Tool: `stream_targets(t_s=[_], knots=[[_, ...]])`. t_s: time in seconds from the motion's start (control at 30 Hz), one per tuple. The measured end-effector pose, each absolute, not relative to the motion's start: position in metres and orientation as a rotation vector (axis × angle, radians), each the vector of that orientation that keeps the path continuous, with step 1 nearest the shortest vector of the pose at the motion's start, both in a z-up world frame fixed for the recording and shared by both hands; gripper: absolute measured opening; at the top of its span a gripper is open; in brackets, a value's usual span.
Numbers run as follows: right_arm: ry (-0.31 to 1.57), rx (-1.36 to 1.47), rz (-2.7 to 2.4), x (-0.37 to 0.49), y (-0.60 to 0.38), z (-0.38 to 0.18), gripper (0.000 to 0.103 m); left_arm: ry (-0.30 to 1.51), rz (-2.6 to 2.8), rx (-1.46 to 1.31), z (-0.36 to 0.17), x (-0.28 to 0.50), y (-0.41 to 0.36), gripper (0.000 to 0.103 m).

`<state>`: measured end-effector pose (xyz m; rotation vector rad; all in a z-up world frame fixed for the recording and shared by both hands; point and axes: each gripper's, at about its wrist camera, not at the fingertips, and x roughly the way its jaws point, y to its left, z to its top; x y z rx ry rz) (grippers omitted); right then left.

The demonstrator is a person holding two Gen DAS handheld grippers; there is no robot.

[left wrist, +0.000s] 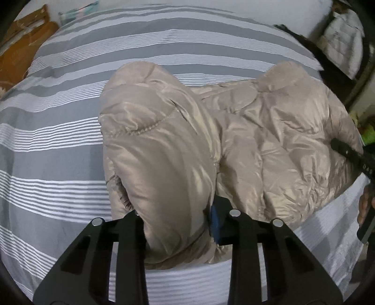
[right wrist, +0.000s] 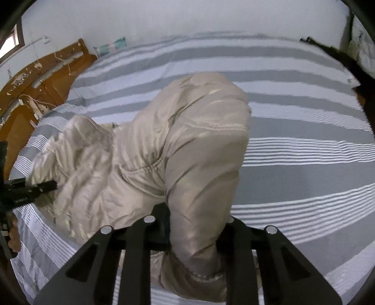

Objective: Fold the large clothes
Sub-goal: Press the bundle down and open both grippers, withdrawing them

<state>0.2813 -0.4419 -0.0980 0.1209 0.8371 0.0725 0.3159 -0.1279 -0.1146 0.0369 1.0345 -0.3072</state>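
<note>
One shiny beige puffer jacket (left wrist: 257, 131) lies crumpled on a bed covered by a grey-and-white striped sheet (left wrist: 58, 131). Two black two-finger grippers hold it. The left gripper (left wrist: 178, 225) is clamped on one quilted sleeve (left wrist: 159, 164); the right gripper (right wrist: 194, 232) is clamped on the other sleeve (right wrist: 204, 164). Both sleeves bulge, puffy and glossy with stitched seams. Striped sheet lies open beyond the jacket to the far edge, where a white wall (right wrist: 187, 18) rises. One wooden headboard (right wrist: 35, 89) stands at the left.
</note>
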Motion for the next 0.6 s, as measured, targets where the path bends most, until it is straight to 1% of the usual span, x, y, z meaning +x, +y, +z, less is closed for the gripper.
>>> stream_targets(t_s=[0.1, 0.23, 0.3, 0.4, 0.5, 0.6], knots=[[0.820, 0.090, 0.038, 0.243, -0.471, -0.081, 0.021, 1.018, -0.363, 0.049, -0.108, 0.281, -0.165, 0.029], [0.852, 0.063, -0.017, 0.193, -0.512, -0.077, 0.020, 1.002, -0.414, 0.053, -0.107, 0.228, -0.210, 0.029], [0.888, 0.056, -0.048, 0.173, -0.534, -0.088, 0.020, 0.997, -0.424, 0.037, -0.111, 0.201, -0.222, 0.029], [0.952, 0.054, -0.082, 0.159, -0.561, -0.119, 0.021, 1.014, -0.425, 0.026, -0.124, 0.185, -0.228, 0.030], [1.003, 0.092, -0.092, 0.160, -0.580, -0.149, 0.025, 1.037, -0.396, 0.025, -0.140, 0.181, -0.218, 0.033], [0.999, 0.092, -0.104, 0.163, -0.582, -0.155, 0.028, 1.046, -0.401, -0.012, -0.146, 0.187, -0.204, 0.036]])
